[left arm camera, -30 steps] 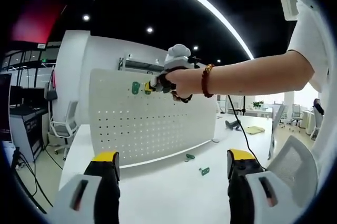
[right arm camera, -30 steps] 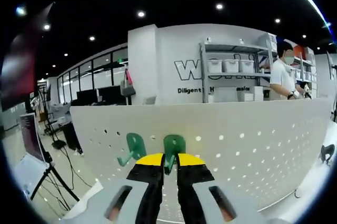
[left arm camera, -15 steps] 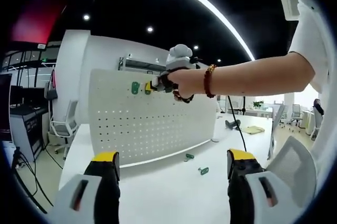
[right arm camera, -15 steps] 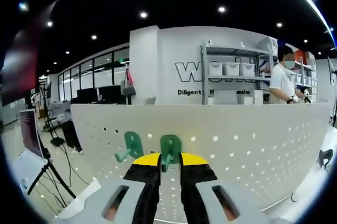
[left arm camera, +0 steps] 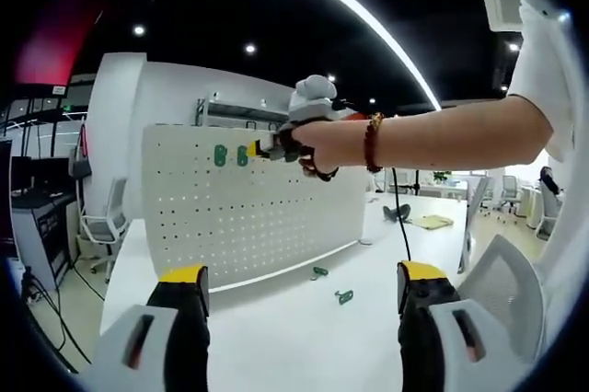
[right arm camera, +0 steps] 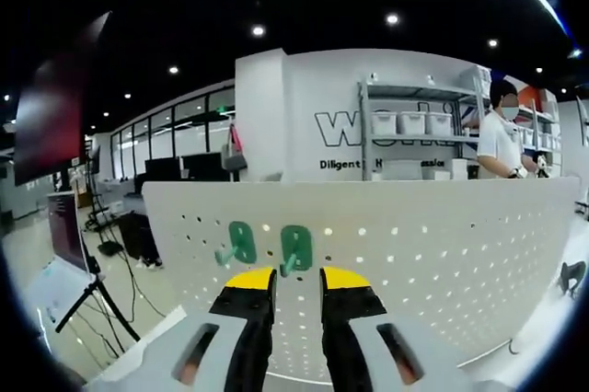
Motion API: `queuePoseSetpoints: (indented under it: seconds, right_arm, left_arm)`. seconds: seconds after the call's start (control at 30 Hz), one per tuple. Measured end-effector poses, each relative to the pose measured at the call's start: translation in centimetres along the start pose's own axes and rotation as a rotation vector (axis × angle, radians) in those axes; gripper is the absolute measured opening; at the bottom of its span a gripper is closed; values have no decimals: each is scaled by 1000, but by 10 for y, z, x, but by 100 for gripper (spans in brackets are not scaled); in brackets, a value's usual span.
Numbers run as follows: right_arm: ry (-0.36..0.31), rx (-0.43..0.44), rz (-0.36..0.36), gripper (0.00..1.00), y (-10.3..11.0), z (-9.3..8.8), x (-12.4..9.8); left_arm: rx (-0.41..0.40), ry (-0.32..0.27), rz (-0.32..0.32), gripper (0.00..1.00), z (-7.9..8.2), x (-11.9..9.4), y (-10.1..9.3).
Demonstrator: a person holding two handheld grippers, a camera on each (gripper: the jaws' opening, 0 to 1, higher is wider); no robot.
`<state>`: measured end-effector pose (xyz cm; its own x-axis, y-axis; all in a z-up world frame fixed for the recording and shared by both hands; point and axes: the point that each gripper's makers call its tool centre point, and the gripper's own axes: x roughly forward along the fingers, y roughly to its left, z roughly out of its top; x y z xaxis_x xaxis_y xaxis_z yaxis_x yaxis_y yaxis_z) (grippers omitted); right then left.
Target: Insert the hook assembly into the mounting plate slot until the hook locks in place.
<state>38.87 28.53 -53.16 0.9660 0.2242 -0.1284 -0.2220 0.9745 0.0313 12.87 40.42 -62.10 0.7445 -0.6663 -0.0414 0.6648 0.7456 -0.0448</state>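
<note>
The main risk, as I judge it, is the second green plastic hook (right arm camera: 294,248) not being fully seated in the white perforated mounting plate (right arm camera: 442,263); with the right gripper (right arm camera: 297,280) sitting just below it with its jaws parted and nothing between them, a half-latched hook could be dropping out of its slot, or a stray nudge from a yellow jaw tip could be tilting it; whether it is locking I cannot tell. That hook is sitting just ahead of and above the gap between the right gripper's jaws, beside the first green plastic hook (right arm camera: 241,243), which is lying up and to the left. In the left gripper view the left gripper (left arm camera: 302,283) is hanging released, well short of the plate; two loose green hooks (left arm camera: 331,286) are lying on the white tabletop (left arm camera: 276,328) ahead of it, between its jaws and the plate, and could be getting knocked aside.
</note>
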Motion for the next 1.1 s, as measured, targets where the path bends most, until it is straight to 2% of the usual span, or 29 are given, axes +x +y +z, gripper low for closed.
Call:
queuePoseSetpoints:
  seconds: [0.5, 0.67, 0.9, 1.1]
  right_arm:
    - [-14, -15, 53, 19, -27, -8, -51]
    - [-15, -6, 31, 19, -46, -17, -69]
    - [-6, -3, 34, 19, -67, -29, -83]
    - [3, -1, 66, 19, -81, -35, -95]
  left_arm:
    - [3, 13, -89, 85, -4, 11, -34]
    - [7, 23, -113, 85, -6, 16, -44]
    - [22, 32, -115, 85, -3, 30, -57]
    - [7, 42, -98, 84, -3, 40, -73]
